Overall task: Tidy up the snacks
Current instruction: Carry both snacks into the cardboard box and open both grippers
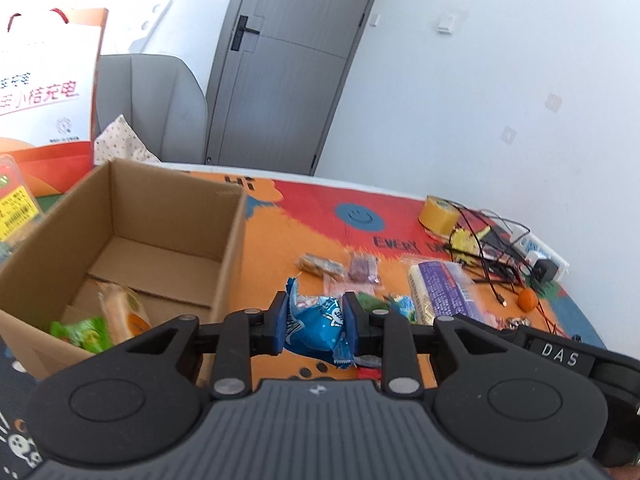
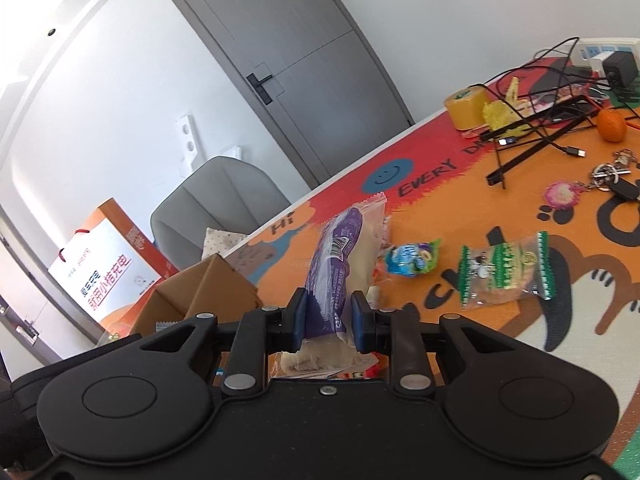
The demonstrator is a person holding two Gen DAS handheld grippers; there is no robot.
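1. Left wrist view: the left gripper [image 1: 315,322] is clamped on a blue snack packet [image 1: 320,325], its blue pads pressing the crumpled wrapper from both sides, and the packet is held clear of the surface [image 1: 280,236].
2. Just left of the gripper stands an open cardboard box [image 1: 120,240] near the surface's left edge. On its floor lie a green packet [image 1: 86,332] and an orange-and-cream wrapped snack [image 1: 124,310].
3. Beyond the gripper, loose snacks lie near the middle of the surface: a brown wrapped bar [image 1: 320,266], a purple packet [image 1: 362,268], and a long purple-and-cream packet [image 1: 442,290].
4. Right wrist view: the right gripper [image 2: 329,322] is closed tight on that long purple-and-cream packet [image 2: 340,264], which stands almost upright between the pads, its far end raised above the surface.
5. To the right of it, a blue-and-green packet [image 2: 412,258] and a green-edged clear packet [image 2: 506,274] lie flat on the surface, near each other.
6. Toward the far right corner lie a roll of yellow tape [image 2: 466,108], a tangle of black cables [image 2: 532,128], an orange fruit [image 2: 611,125], a power strip [image 2: 604,50], and a bunch of keys with a pink charm [image 2: 562,194].
7. The surface carries a bright orange-and-red cartoon mat with a blue smiley face [image 2: 387,174] and lettering.
8. The room behind has white walls, a grey door [image 2: 304,72] with a black handle, a grey chair [image 2: 216,208], and a white-and-orange gift bag [image 2: 108,268].
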